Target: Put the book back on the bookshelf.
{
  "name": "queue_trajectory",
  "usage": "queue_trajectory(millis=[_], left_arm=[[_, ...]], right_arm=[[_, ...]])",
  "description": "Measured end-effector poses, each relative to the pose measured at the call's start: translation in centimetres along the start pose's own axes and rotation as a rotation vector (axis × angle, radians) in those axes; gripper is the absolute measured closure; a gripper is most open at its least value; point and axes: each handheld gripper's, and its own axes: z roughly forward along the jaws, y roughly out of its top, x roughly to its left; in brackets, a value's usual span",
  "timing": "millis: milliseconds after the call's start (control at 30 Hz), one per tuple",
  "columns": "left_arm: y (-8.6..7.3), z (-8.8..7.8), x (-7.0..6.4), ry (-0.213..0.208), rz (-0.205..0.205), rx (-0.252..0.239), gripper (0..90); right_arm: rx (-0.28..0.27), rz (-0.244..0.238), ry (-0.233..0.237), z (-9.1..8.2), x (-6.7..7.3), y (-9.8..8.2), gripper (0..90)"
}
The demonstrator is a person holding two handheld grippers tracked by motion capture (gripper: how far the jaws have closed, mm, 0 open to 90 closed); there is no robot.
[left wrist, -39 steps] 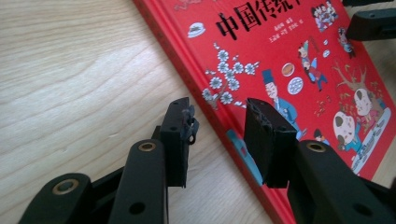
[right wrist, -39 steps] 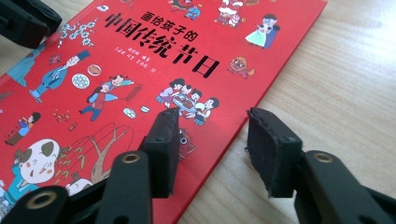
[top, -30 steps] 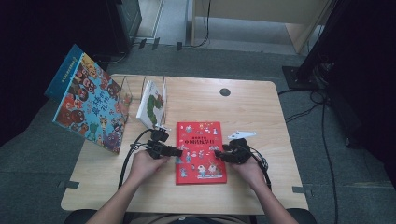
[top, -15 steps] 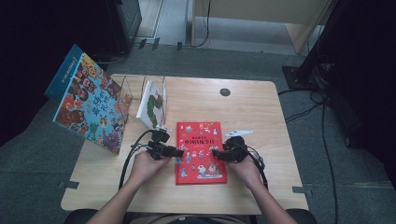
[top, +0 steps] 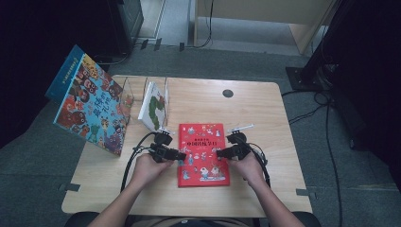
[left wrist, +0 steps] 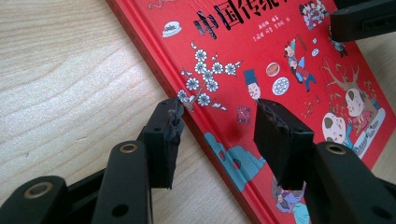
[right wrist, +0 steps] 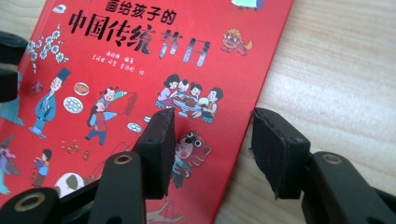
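A red picture book [top: 203, 142] lies flat in the middle of the wooden table [top: 265, 118]. My left gripper [top: 182, 154] is at the book's left edge. In the left gripper view its jaws [left wrist: 219, 121] straddle that edge of the cover [left wrist: 261, 46], one pad over the wood and one over the book. They have just been opening, and the pads press on nothing. My right gripper [top: 220, 152] is at the right edge. Its jaws [right wrist: 215, 123] straddle that edge of the cover [right wrist: 140, 60] and have just been closing, still open.
A large colourful book [top: 92, 106] leans at the table's left side. A white book with a green picture [top: 153, 106] stands between clear dividers [top: 127, 94] behind the left gripper. A black round hole [top: 228, 93] marks the far middle. Cables trail from both grippers.
The right hand has edged slightly left toward the book's right edge. The left hand and the book have kept still.
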Motion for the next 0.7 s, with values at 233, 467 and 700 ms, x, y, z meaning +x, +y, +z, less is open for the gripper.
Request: queue_trajectory(millis=[233, 467, 700], left_arm=[[0.0, 0.0, -0.1, 0.006, -0.005, 0.002, 50.7], [-0.1, 0.1, -0.2, 0.013, -0.016, -0.008, 50.2], [-0.1, 0.1, -0.2, 0.001, -0.021, -0.011, 48.0]], right_arm=[[0.061, 0.089, -0.004, 0.2, 0.1, 1.2, 48.4], [0.095, 0.164, 0.042, 0.2, -0.6, 1.7, 52.7], [0.136, 0.197, 0.079, 0.0, -1.1, 2.0, 53.9]])
